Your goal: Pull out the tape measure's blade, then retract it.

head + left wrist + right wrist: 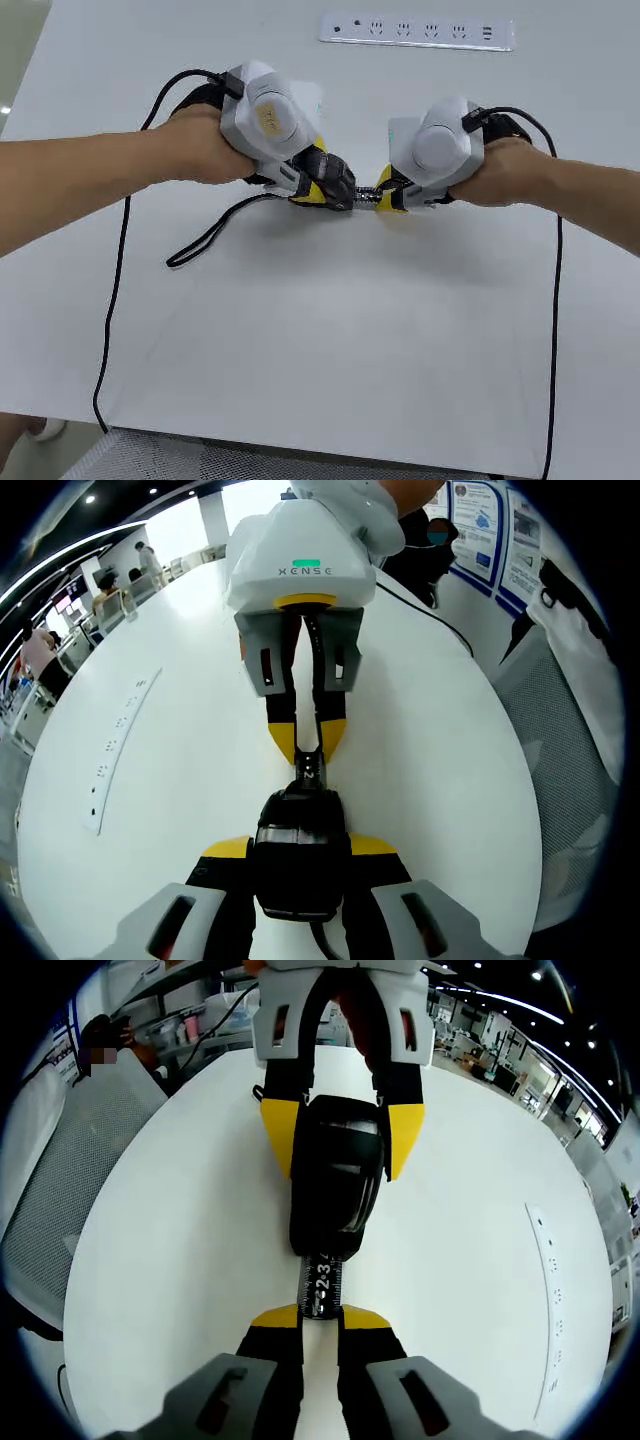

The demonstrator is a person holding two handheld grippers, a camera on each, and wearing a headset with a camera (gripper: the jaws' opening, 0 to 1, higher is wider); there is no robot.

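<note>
Case [297, 865] in L gripper [300, 846], blade [322, 1285] prob. R [320, 1317]

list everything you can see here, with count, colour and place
tape measure: one, black case, above the table, between the left gripper's jaws
blade: one, a short black length with white numbers, out of the case
strap: one, black loop, lying on the table left of the case
power strip: one, white, far edge of the table
cables: two, black, one trailing from each gripper
table: one, white
mesh chair: one, grey, at the near edge
left gripper: white with yellow tips, shut on the case
right gripper: same colours, pinching the blade's end
left hand, right hand: each round its gripper
</note>
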